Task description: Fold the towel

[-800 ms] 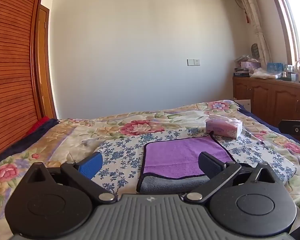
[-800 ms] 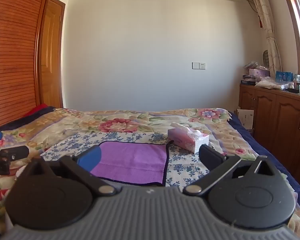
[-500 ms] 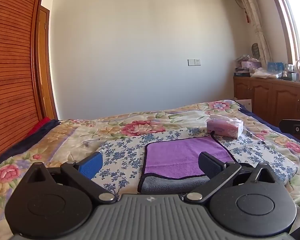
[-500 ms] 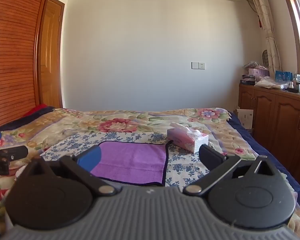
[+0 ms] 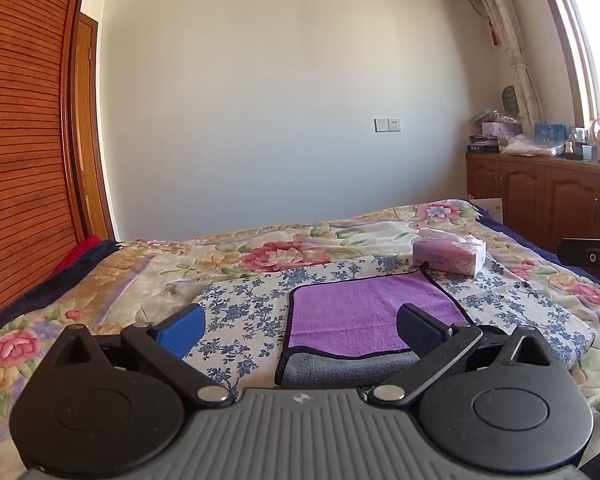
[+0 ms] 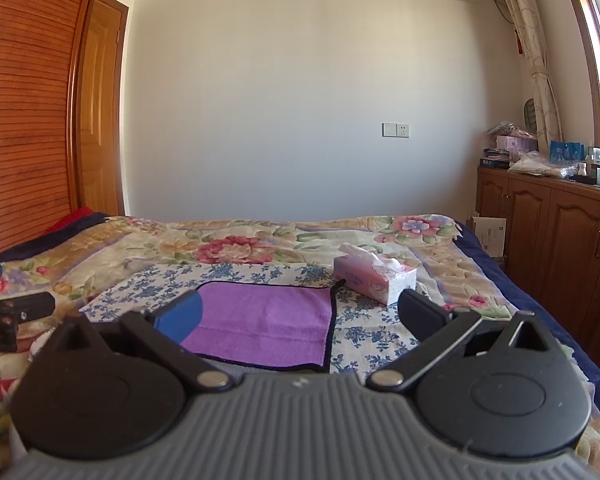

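Observation:
A purple towel (image 5: 360, 312) with a dark border lies folded on the bed, its grey underside (image 5: 340, 370) showing along the near edge. In the right wrist view the same towel (image 6: 268, 320) lies flat, left of centre. My left gripper (image 5: 300, 330) hovers just short of the towel's near edge, open, with nothing between its fingers. My right gripper (image 6: 300, 314) is open too, held back from the towel's near right corner. Part of the other gripper shows at each view's edge.
A pink tissue box (image 5: 448, 256) stands past the towel's far right corner. A blue-flowered cloth (image 5: 236, 308) lies under the towel on the floral bedspread (image 5: 284, 252). Wooden cabinets (image 6: 548, 232) line the right wall; a slatted wardrobe (image 6: 24, 120) stands left.
The left wrist view has shifted slightly, so the towel and tissue box sit a little farther right and lower. The right gripper has barely moved. Both stay open.

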`<state>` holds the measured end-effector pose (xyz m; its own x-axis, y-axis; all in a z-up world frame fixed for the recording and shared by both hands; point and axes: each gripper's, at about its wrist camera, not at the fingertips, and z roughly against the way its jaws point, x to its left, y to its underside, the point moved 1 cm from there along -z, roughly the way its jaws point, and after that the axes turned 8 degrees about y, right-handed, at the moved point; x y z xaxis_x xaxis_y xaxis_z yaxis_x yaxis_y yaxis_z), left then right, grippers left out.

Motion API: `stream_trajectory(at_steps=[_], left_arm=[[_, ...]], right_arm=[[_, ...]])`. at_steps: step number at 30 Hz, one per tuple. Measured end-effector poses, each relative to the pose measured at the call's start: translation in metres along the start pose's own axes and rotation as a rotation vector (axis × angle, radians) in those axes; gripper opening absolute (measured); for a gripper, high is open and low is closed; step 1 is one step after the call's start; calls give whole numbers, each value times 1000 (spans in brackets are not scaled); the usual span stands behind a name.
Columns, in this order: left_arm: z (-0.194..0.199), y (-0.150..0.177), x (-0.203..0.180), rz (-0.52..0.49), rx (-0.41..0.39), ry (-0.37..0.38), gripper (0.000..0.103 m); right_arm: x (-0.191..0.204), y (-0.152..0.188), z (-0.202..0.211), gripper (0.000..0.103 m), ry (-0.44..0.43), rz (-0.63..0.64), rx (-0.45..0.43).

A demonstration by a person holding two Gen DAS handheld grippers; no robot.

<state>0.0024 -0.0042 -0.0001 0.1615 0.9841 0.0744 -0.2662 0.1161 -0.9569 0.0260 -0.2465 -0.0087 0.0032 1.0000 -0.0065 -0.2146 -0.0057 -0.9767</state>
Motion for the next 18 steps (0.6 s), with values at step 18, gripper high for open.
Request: stream_trajectory(at_steps=[18], left_arm=[[-5, 0, 11, 11, -3, -3, 103]], right_arm=[[1, 0, -2, 103, 4, 14, 5]])
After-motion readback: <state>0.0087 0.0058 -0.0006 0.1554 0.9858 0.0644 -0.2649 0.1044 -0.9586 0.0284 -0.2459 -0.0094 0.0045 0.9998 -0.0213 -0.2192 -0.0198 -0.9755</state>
